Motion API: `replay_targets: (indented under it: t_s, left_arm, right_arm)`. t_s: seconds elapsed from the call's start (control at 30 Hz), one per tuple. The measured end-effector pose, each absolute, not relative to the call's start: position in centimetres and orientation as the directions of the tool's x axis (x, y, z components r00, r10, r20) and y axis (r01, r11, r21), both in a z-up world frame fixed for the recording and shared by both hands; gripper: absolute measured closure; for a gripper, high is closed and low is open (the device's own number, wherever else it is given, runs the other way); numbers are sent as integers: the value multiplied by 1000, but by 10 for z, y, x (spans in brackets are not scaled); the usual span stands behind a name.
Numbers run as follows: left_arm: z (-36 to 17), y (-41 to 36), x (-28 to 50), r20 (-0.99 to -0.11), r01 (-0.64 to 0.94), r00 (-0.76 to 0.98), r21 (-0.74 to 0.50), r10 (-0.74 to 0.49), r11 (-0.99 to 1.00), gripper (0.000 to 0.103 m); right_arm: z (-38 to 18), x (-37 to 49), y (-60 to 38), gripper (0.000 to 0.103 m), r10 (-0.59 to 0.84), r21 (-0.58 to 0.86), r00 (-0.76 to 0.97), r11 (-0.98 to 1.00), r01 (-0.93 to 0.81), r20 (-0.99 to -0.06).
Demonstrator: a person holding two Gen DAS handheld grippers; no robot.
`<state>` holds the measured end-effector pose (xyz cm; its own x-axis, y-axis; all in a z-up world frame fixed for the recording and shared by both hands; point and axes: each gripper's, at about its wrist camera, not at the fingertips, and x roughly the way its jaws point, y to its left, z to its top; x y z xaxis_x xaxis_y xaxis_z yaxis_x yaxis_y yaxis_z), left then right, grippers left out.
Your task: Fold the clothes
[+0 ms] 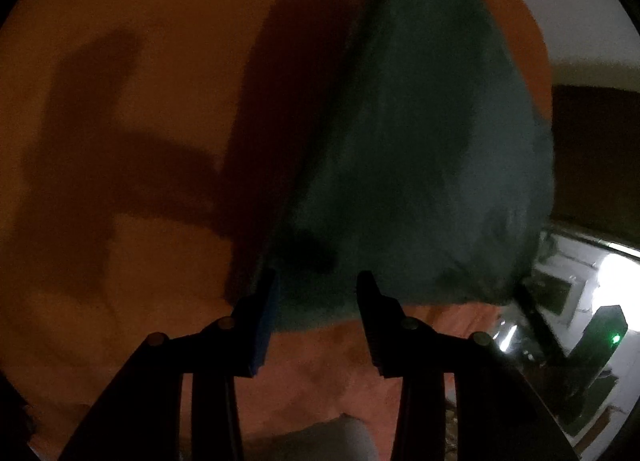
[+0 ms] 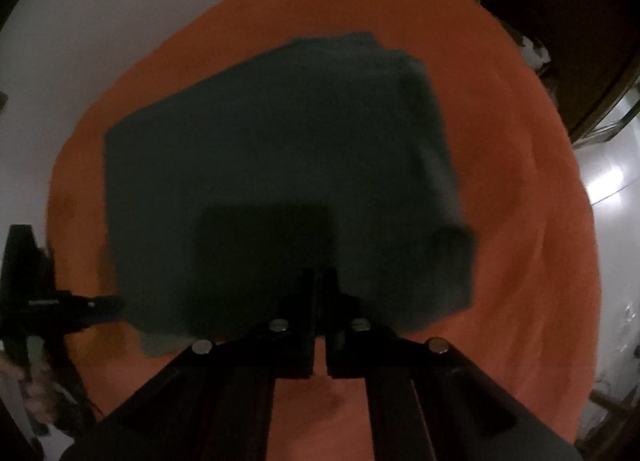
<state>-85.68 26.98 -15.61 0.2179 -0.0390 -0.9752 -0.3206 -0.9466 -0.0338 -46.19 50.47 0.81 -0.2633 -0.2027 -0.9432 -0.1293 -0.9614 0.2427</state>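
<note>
Right wrist view shows the right tongs [image 2: 319,281] pointing steeply down, their jaws drawn nearly together over the near edge of a dark teal, soft fabric garment [image 2: 280,181], folded into a rough block. Whether any cloth is pinched between the jaws I cannot tell; that spot is dark and blurred, and the narrow slit lower down shows only orange. The garment lies in the middle of an orange cloth-covered surface [image 2: 520,221], probably a bed, with its right side bulging into a thicker, looser roll.

Left wrist view shows the left tongs [image 1: 316,285] standing released, jaws apart, aimed steeply down at the garment's near corner, the blue-padded finger just at the left edge of the fabric. Nothing is gripped there. In the right wrist view that same tool appears at the far left, beside the garment's lower left corner.

Risks, as I judge them: if the right tongs have caught only the top layer, lifting would peel the fold open instead of carrying the whole stack. If they have caught nothing, a pull would simply slide off the soft cloth. The bulky right side looks likely to spill or skew the next fold. The dim light and soft edges make it easy for the left tongs to close on the orange cover along with the garment.
</note>
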Motion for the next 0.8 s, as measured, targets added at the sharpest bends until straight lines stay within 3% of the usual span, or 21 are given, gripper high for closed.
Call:
replay_targets:
  t_s: [0.03, 0.07, 0.1, 0.13, 0.2, 0.3, 0.43, 0.57, 0.63, 0.8]
  left_arm:
    - [-150, 268, -853, -979, -316, 198, -25, -40, -949, 62]
    - [-142, 267, -849, -984, -314, 174, -13, -45, -949, 61]
    - [-134, 267, -845, -989, -325, 139, 12, -60, -946, 54]
    - [-126, 267, -841, -991, -347, 106, 37, -78, -937, 42]
    - [-109, 271, -831, -992, -422, 36, 91, -117, -902, 34]
    - [-86, 279, -815, -975, -566, -81, 216, -207, -796, 34]
    - [-55, 274, -822, -958, -623, -200, 285, -203, -729, 34]
    - [-14, 229, -823, -964, -588, -231, 248, -134, -770, 34]
    - [-13, 219, -785, -961, -575, -250, 245, -118, -780, 34]
    - [45, 155, -779, -946, -571, -323, 217, -27, -792, 34]
  right_arm:
    - [11, -458, 494, 90, -184, 222, -250, -966, -135, -951]
    - [15, -454, 483, 71, -161, 198, -244, -970, -137, -956]
    - [20, -450, 472, 49, -138, 175, -237, -975, -139, -962]
    - [24, -446, 461, 44, -115, 150, -230, -978, -141, -966]
    - [39, -436, 438, 42, -81, 113, -229, -985, -130, -970]
    - [53, -428, 407, 32, -68, 92, -243, -992, -88, -968]
    - [77, -402, 388, 22, -64, 87, -284, -994, -70, -957]
    - [93, -394, 341, 21, -66, 69, -333, -998, 4, -941]
    - [102, -380, 332, 21, -30, 29, -364, -1000, 8, -931]
    - [138, -329, 314, 18, -22, 38, -433, -999, -28, -901]
